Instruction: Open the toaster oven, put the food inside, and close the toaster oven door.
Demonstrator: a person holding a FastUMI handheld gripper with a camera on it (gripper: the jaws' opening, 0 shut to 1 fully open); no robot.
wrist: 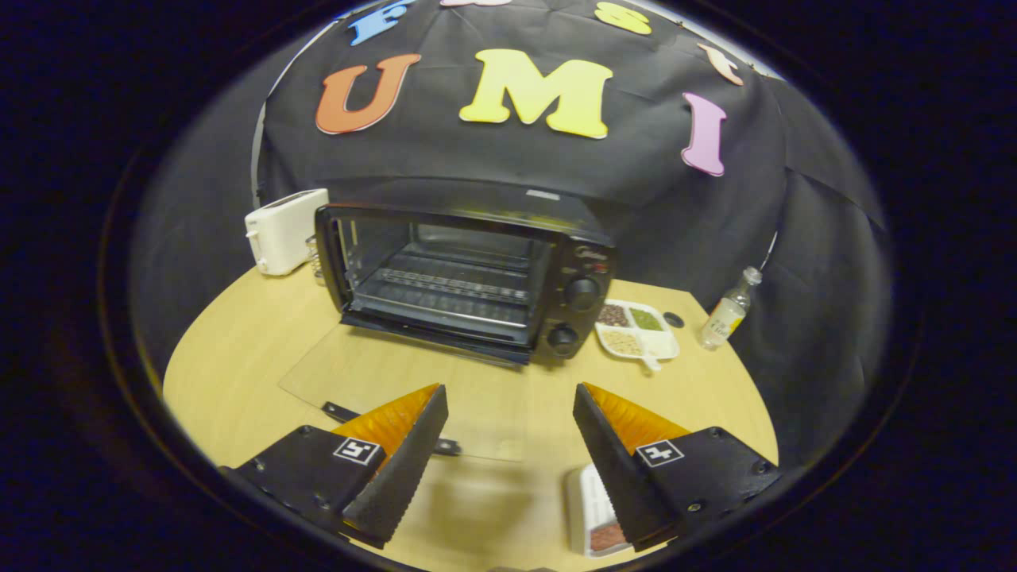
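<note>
Toaster oven (465,278) stands at the back of the table (238,357), its glass door (397,381) lowered flat toward the gripper (510,429), whose fingers are spread wide and empty. Food tray (592,508) lies under the right finger; a low reach risks striking the door's handle (342,413), though open table lies on both sides

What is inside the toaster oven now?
The toaster oven stands open beyond the open gripper. Inside, a bare wire rack with no food on it. The space beneath the rack is too dark to judge.
</note>
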